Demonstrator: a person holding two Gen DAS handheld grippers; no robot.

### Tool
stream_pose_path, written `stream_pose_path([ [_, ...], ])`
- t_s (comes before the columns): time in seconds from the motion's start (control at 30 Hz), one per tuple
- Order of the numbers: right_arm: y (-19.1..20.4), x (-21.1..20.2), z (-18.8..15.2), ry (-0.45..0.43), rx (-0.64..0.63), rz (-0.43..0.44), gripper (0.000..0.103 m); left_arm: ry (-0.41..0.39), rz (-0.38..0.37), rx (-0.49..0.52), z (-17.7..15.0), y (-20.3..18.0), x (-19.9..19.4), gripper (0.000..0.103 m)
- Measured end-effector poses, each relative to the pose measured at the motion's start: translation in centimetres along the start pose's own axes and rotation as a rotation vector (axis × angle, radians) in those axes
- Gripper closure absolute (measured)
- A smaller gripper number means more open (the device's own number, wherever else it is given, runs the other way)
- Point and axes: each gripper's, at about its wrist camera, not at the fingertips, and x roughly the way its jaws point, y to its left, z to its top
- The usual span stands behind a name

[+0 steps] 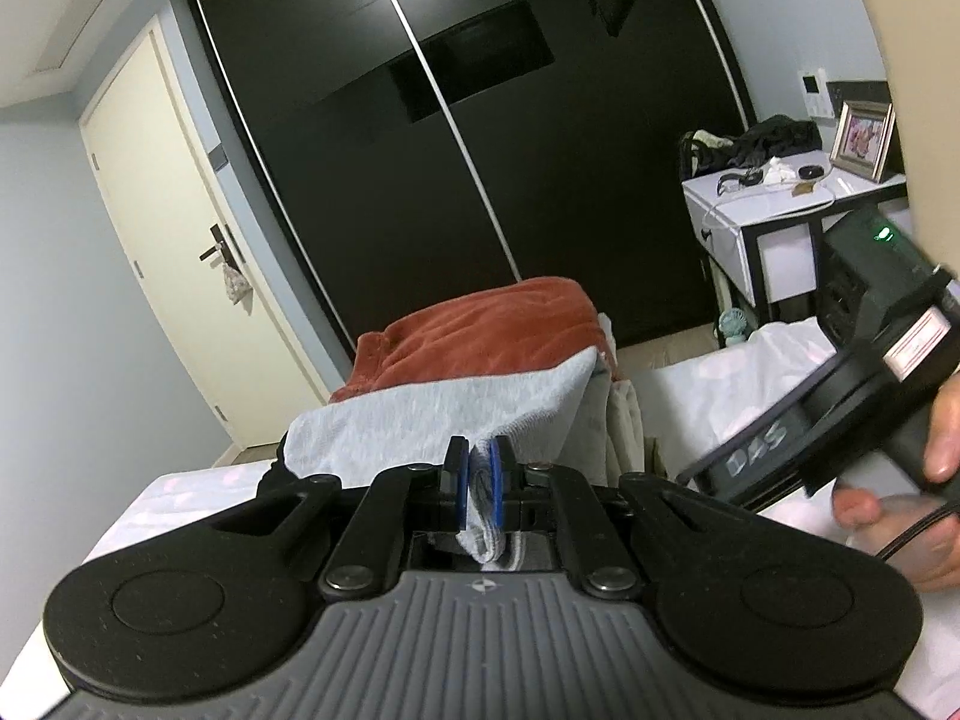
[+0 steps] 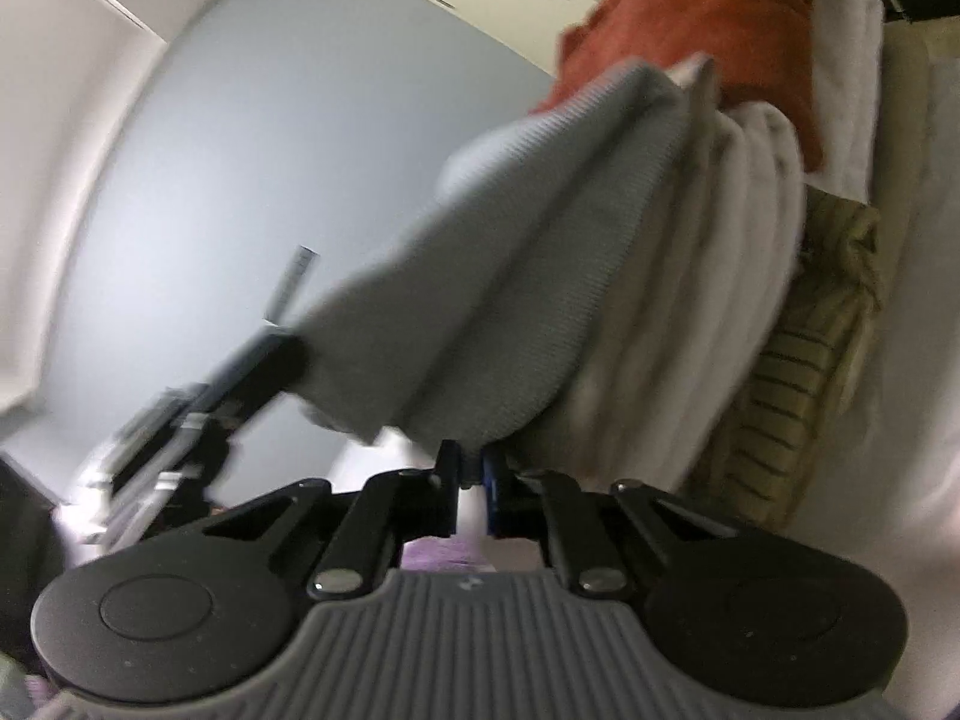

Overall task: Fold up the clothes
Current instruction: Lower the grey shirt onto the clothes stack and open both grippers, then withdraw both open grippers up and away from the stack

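The grey cloth (image 1: 444,414) hangs in the air in front of you, lifted off the bed (image 1: 720,384) and stretched from one gripper across to the other, with the pile of laundry right behind it. Your left gripper (image 1: 478,476) has its two blue-padded fingers clenched on a bunched edge of that cloth, and a fold of it spills down between the fingers toward the camera. Your right gripper (image 2: 473,468) sits at the lower edge of the same cloth (image 2: 510,276); the fingers are drawn close together with a thin sliver of light between them, and the picture is too blurred for you to tell whether they pinch the fabric or only touch it. Behind the cloth, the rust-red towel (image 1: 480,330) lies on top of the pile, with folded white towels (image 2: 720,276) and a yellow striped piece (image 2: 798,360) beneath and beside it. From the left wrist camera you see your right hand (image 1: 924,468) wrapped round the handle of the other gripper at the right edge. Further back stand the dark sliding wardrobe (image 1: 480,120), the cream door (image 1: 168,228) and a white side table (image 1: 780,210) carrying a picture frame (image 1: 864,141)
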Motion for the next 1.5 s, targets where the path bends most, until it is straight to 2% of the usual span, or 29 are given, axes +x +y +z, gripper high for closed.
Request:
stream_pose_path([
  [0.03,0.3,-0.6,0.1,-0.011,0.01,0.047,0.094,-0.004,-0.01,-0.004,0.2,0.0,-0.1,0.098],
  [0.13,1.0,-1.7,0.5,-0.034,0.016,0.096,0.094,-0.004,-0.066,-0.018,0.4,-0.1,-0.1,0.098],
  [0.23,0.3,-1.2,0.1,0.013,0.001,-0.021,0.094,0.032,-0.125,-0.007,-0.1,-1.1,0.3,0.098],
  [0.4,-1.7,-0.8,-0.7,0.064,0.044,-0.075,0.094,0.11,-0.174,0.02,-1.9,-2.8,1.4,0.097],
  [0.47,-1.6,-1.2,-0.7,0.066,0.032,-0.082,0.091,0.133,-0.179,-0.008,-2.4,-2.8,1.8,0.096],
  [0.6,-0.8,-2.2,-0.7,0.074,-0.064,-0.196,0.087,0.147,-0.179,-0.078,-3.4,-2.1,1.6,0.091],
  [0.7,-0.5,-3.5,-0.7,0.067,-0.129,-0.285,0.083,0.125,-0.163,-0.142,-3.9,-0.9,0.2,0.09],
  [0.77,-0.4,-4.4,-0.4,0.049,-0.142,-0.313,0.078,0.11,-0.15,-0.184,-4.1,0.0,-0.8,0.089],
  [0.93,2.1,-5.1,0.3,-0.009,-0.238,-0.363,0.076,0.076,-0.087,-0.291,-4.1,2.3,-3.3,0.087],
  [1.03,4.9,-4.7,0.2,-0.046,-0.339,-0.395,0.066,0.064,-0.024,-0.354,-3.4,3.4,-4.8,0.081],
  [1.1,7.3,-4.9,-0.7,-0.075,-0.411,-0.419,0.054,0.058,0.008,-0.399,-2.8,4.0,-5.6,0.08],
  [1.2,10.1,-5.4,-1.6,-0.123,-0.523,-0.454,0.043,0.046,0.048,-0.464,-2.0,5.0,-6.9,0.071],
  [1.27,11.9,-4.8,-1.4,-0.16,-0.567,-0.476,0.041,0.036,0.08,-0.49,-1.4,5.3,-7.7,0.056],
  [1.5,16.6,-4.9,0.7,-0.199,-0.559,-0.488,0.025,0.078,0.143,-0.587,1.1,5.8,-8.3,0.042],
])
